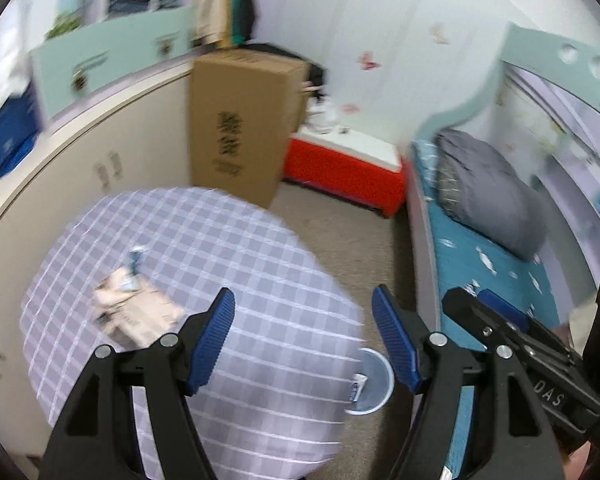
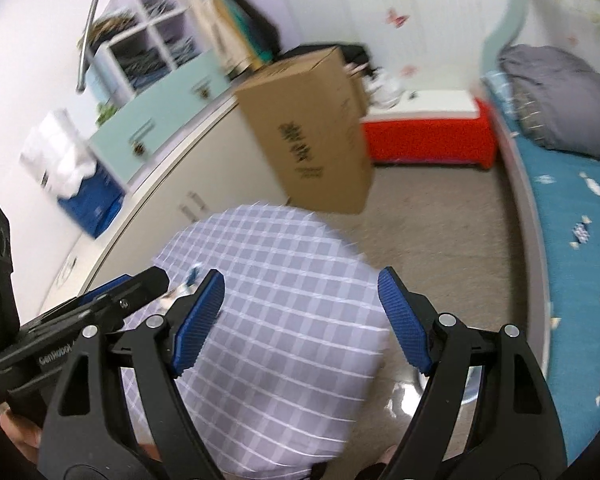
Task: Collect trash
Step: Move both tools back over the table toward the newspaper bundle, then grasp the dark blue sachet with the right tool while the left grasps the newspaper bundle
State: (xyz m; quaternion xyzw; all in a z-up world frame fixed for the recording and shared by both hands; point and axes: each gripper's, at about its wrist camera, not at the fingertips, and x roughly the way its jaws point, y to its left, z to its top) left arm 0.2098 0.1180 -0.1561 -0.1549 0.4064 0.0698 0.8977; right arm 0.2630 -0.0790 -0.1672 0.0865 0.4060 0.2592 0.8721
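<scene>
A round table (image 1: 236, 264) with a lilac checked cloth fills the lower part of both views. On it, in the left wrist view, lie flat beige packaging (image 1: 136, 312) and a small crumpled blue-white wrapper (image 1: 135, 258). My left gripper (image 1: 303, 312) hangs open above the table's right side, nothing between its blue pads. Under the table edge stands a bin with a clear liner (image 1: 374, 380) holding a small carton. My right gripper (image 2: 301, 296) is open and empty over the table (image 2: 284, 320); the left gripper (image 2: 112, 300) reaches in from the left. The bin (image 2: 408, 396) shows only partly.
A tall cardboard box (image 1: 240, 124) stands on the carpet behind the table, a red and white chest (image 1: 348, 168) next to it. A bed with a teal sheet (image 1: 488, 272) and a grey duvet runs along the right. Cream cabinets (image 1: 100, 160) line the left wall.
</scene>
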